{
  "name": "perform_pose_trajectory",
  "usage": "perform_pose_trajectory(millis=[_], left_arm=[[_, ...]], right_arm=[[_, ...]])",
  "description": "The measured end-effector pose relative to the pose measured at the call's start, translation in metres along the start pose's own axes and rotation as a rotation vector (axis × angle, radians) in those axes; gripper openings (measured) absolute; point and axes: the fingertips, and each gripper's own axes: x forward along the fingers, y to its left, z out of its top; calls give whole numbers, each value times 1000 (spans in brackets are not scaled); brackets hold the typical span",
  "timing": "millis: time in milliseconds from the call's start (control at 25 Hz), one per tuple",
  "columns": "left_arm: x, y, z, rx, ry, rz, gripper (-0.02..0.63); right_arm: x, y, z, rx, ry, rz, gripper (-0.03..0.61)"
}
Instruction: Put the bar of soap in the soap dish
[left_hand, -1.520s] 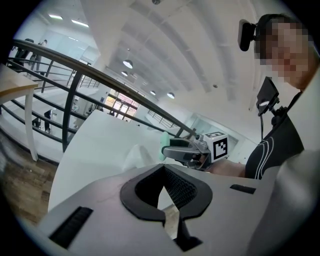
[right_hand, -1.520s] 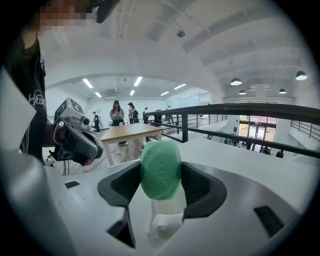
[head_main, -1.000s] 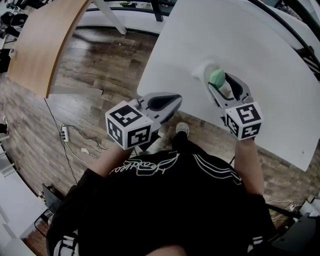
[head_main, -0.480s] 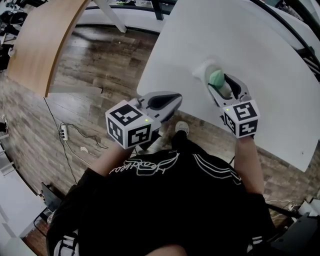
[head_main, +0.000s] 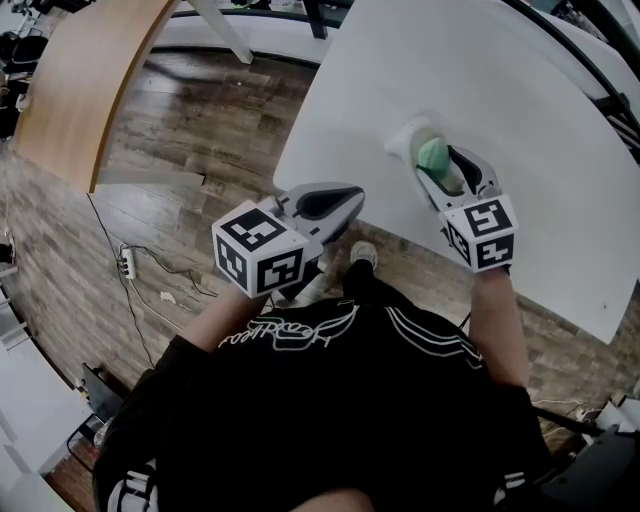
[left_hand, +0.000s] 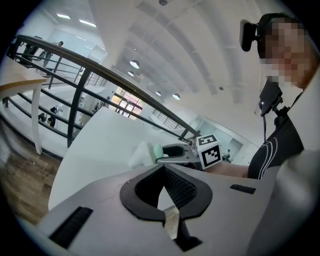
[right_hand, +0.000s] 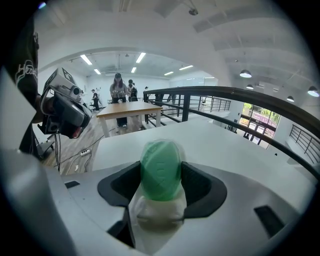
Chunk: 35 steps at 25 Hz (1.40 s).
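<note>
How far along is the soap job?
Done: the green soap bar is picked up, clamped between the right gripper's jaws. In hand: it hangs right at the white soap dish on the white table; whether it touches the dish is unclear. Left: seat it, open the jaws, pull away. The left gripper is shut, empty and idle.

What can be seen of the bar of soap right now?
The bar of soap is a pale green oval with a smooth, slightly glossy surface and faint raised markings on its broad face. It stands on edge, clamped at its narrow sides between the dark pads of the right tool. It sits directly over the white soap dish; whether it touches the dish cannot be told.
</note>
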Motion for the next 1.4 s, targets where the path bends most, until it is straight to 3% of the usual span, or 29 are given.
perform_pose_trajectory(millis=[760, 1400], left_arm=[[-8, 3, -4, -8, -17, 12, 8], [-19, 3, -12, -38, -11, 13, 8]], right_arm=[[9, 4, -3, -38, 98, 35, 209], [8, 3, -3, 17, 102, 18, 209]])
